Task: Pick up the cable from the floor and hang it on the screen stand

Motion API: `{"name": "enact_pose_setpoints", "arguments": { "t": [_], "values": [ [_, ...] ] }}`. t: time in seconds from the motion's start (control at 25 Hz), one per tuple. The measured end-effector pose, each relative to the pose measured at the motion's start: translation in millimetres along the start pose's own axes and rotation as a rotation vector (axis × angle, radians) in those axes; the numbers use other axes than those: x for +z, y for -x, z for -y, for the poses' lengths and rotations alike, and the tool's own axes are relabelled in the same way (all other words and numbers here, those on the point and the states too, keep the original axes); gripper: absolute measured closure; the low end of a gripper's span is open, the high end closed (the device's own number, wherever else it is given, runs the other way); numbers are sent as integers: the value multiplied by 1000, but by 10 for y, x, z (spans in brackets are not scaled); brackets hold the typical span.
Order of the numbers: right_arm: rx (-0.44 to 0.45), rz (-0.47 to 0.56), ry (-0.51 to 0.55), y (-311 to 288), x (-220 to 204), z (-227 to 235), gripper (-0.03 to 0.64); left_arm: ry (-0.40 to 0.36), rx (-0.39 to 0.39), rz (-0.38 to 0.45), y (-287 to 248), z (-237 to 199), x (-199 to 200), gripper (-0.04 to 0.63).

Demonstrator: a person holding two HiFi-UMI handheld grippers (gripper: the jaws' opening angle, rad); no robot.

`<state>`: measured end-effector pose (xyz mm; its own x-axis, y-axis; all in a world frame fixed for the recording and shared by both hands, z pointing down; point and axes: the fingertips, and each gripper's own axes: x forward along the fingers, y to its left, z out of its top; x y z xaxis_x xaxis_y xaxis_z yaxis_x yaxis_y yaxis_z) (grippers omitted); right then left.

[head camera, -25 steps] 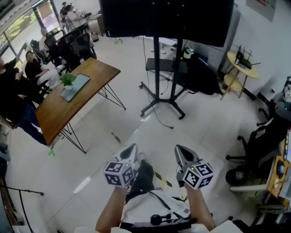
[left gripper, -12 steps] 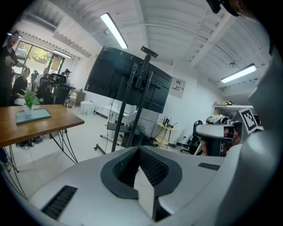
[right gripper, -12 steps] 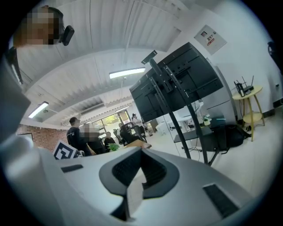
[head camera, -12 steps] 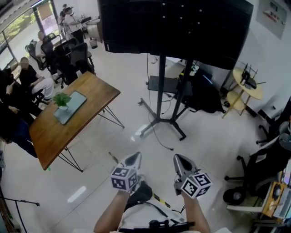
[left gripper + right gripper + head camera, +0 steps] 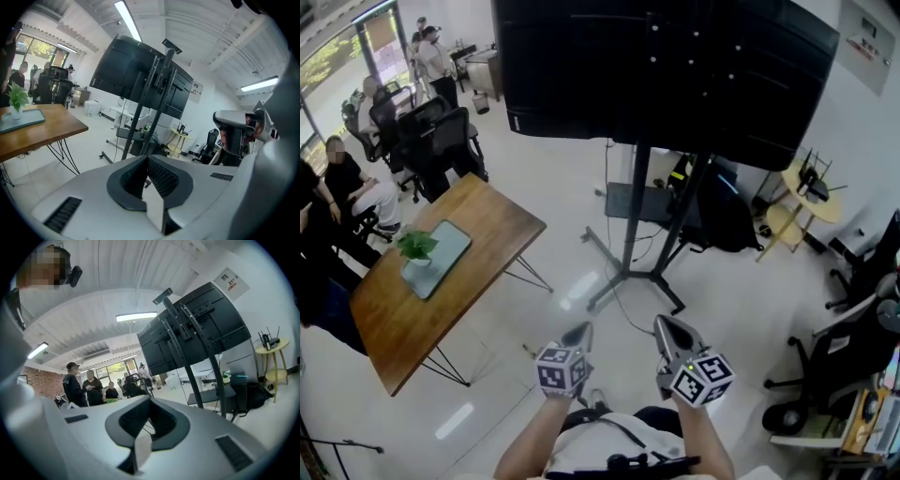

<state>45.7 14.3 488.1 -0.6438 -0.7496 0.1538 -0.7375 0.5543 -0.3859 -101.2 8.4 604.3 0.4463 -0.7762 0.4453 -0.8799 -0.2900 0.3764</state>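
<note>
Pale office floor stretches ahead, the cable (image 5: 623,305) lying far off by the screen stand (image 5: 630,225) base — approach step, I judge; left gripper (image 5: 581,330) and right gripper (image 5: 664,325) closed, empty; next, stoop and open.

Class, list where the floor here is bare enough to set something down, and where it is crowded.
Bare floor lies between the wooden table and the screen stand, and in front of the stand's feet. Crowded: behind the stand around the black bag, and at the right by the office chairs.
</note>
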Motion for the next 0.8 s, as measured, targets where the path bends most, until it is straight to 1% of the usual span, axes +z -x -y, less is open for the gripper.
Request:
{"name": "enact_pose_setpoints", "arguments": {
  "t": [0.16,0.36,0.52,0.8],
  "values": [
    [-21,-12,12,-244,55,96,611,-21,-6,-5,-279,-160,173,595],
    [-48,-13,-2,-490,100,308,610,-38,-13,-32,-668,-338,256,595],
    [-46,-18,-2,-748,137,498,609,-39,4,-48,-1061,-526,301,591],
    [-29,-45,24,-1413,294,969,609,-54,55,-76,-1930,-918,551,588]
  ]
}}
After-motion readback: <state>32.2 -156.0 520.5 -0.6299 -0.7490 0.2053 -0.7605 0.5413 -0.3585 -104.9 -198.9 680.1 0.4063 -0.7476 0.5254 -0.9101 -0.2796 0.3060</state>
